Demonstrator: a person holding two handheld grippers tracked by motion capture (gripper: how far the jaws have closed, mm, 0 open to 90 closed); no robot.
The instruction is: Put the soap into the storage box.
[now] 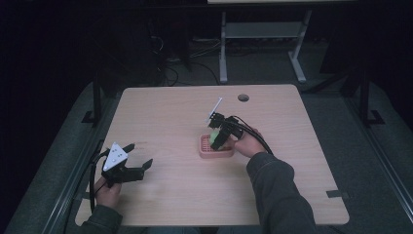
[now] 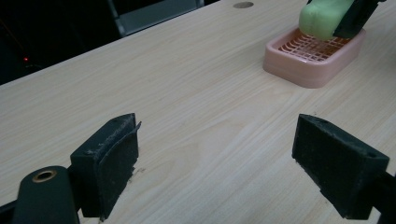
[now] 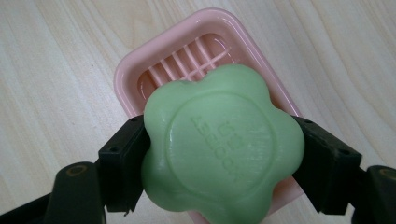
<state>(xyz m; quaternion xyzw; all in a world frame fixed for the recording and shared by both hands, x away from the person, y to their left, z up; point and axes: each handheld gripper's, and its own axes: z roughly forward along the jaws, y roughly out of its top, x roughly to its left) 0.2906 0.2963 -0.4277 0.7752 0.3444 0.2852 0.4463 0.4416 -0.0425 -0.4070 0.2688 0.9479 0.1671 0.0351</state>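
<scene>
Up close, the right gripper [image 3: 219, 154] squeezes a green flower soap [image 3: 219, 144] over the pink dish [image 3: 135, 70]; raised letters look blurry. The left gripper [image 1: 138, 156] rests low, fingers [image 2: 109, 163] wide apart.

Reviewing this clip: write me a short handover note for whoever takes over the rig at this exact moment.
Right gripper: shut on the green soap, held just above the pink soap dish.
Left gripper: open, empty, over bare table to the dish's left.
Done: soap gripped and brought over the dish.
Left, probably: lower the soap onto the grid, release, withdraw. Whether it already touches the dish is unclear.
</scene>
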